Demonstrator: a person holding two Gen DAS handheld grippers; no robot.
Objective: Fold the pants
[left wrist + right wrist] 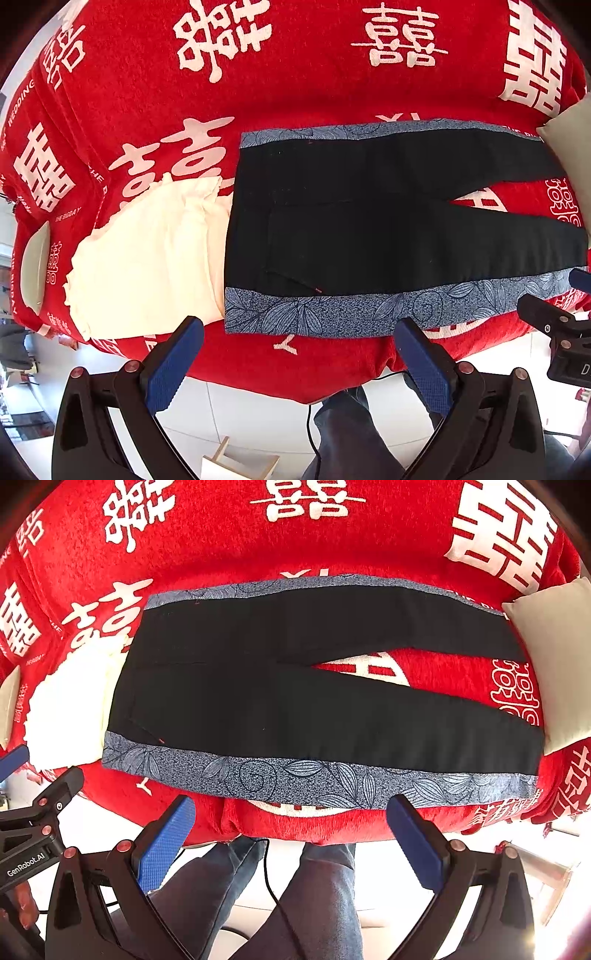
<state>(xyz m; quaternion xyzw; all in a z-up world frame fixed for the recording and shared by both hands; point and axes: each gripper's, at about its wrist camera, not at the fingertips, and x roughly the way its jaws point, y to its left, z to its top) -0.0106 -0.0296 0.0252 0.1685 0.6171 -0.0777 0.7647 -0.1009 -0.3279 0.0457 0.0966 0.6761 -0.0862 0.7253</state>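
Black pants point(369, 221) point(295, 686) with blue leaf-print side stripes lie flat on a red cover, waist to the left, both legs spread toward the right with a red gap between them. My left gripper point(299, 336) is open and empty, hovering just off the near striped edge by the waist end. My right gripper point(291, 812) is open too, held in front of the near leg's striped edge. Neither touches the cloth. Each gripper's body shows at the other view's side edge.
A cream cloth point(147, 254) point(70, 709) lies left of the waist. A beige cushion point(554, 657) sits by the leg ends, another point(35, 269) at far left. The red cover point(295, 74) has white characters. A person's legs point(314, 897) and a black cable are below.
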